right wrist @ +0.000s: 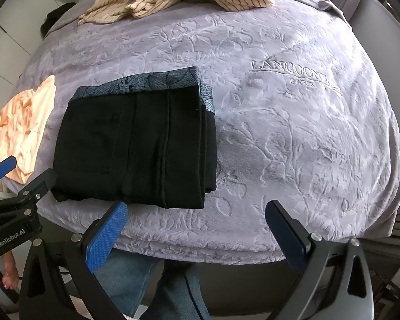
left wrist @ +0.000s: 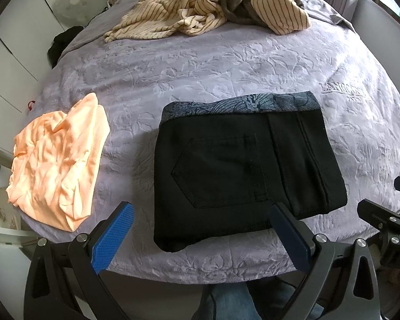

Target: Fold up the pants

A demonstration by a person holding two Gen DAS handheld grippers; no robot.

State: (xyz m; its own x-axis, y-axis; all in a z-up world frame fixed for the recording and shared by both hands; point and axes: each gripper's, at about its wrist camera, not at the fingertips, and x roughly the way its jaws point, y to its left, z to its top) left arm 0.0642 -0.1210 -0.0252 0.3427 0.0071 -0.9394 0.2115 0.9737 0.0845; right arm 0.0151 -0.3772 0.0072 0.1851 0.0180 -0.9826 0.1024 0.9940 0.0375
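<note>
Black pants (left wrist: 242, 165) lie folded into a compact rectangle on the lilac bedspread (left wrist: 200, 66), patterned blue-grey waistband at the far edge, back pocket facing up. In the right wrist view the same pants (right wrist: 136, 144) sit left of centre. My left gripper (left wrist: 200, 213) hovers open just in front of the pants' near edge, nothing between its blue pads. My right gripper (right wrist: 197, 213) is open too, over the near bed edge to the right of the pants, holding nothing. The left gripper's body (right wrist: 16, 208) shows at the left of the right wrist view.
A folded peach garment (left wrist: 58, 160) lies left of the pants near the bed's corner. A heap of striped cream and grey clothes (left wrist: 213, 8) sits at the far end. A person's jeans-clad legs (right wrist: 152, 288) stand against the bed's near edge. White cupboards (left wrist: 16, 40) line the left.
</note>
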